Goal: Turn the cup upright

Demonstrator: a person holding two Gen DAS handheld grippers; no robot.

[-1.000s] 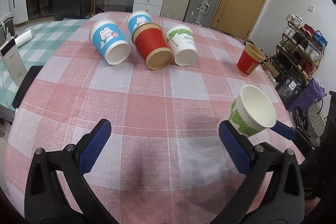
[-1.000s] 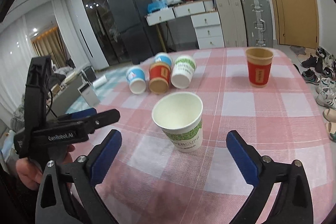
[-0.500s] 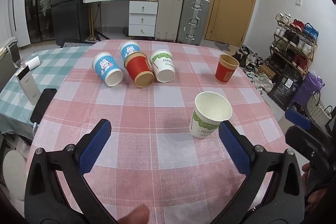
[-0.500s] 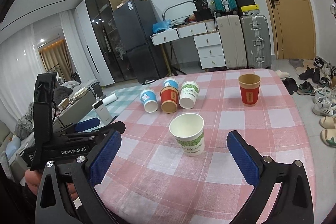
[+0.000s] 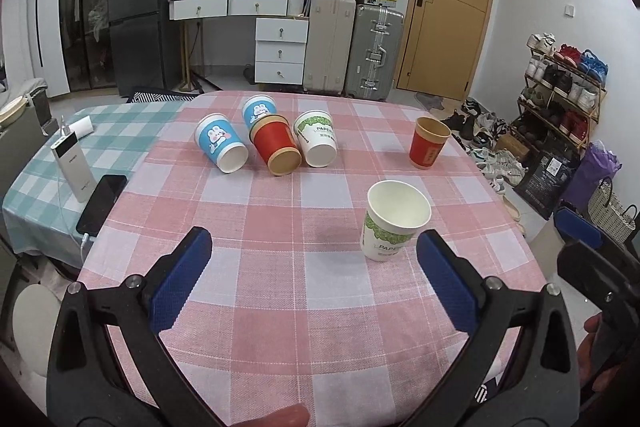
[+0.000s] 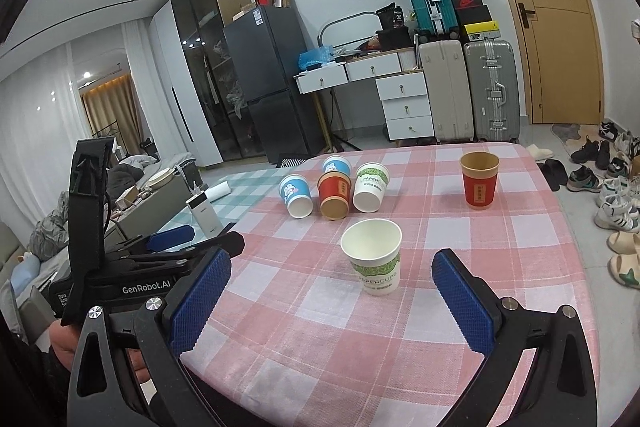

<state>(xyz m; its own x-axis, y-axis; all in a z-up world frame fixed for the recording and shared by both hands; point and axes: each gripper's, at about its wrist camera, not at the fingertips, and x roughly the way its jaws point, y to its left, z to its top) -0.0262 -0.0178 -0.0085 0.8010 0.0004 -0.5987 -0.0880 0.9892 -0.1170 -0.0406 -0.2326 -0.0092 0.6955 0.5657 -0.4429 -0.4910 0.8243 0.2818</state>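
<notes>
A white cup with green print (image 5: pixel 396 221) (image 6: pixel 374 257) stands upright on the pink checked table (image 5: pixel 280 211) (image 6: pixel 460 227), near its front right. A red cup (image 5: pixel 429 143) (image 6: pixel 479 179) stands upright farther back right. Several cups lie on their sides at the back: a blue cup (image 5: pixel 220 143) (image 6: pixel 296 193), a second blue one (image 5: pixel 256 109) (image 6: pixel 335 165), a red one (image 5: pixel 278 145) (image 6: pixel 334 195) and a white one (image 5: pixel 317 138) (image 6: pixel 370 187). My left gripper (image 5: pixel 314 279) is open and empty above the front edge. My right gripper (image 6: pixel 332 301) is open and empty, pulled back from the white cup.
A power bank (image 5: pixel 74 167) and a phone (image 5: pixel 102 203) lie on the green checked cloth at the left. The right gripper shows at the left wrist view's right edge (image 5: pixel 580 231). Suitcases, drawers, a fridge and a shoe rack stand beyond the table.
The white cup with green print was tilted in the right gripper; it now stands upright and free on the table. Both grippers have pulled back and up from the table.
</notes>
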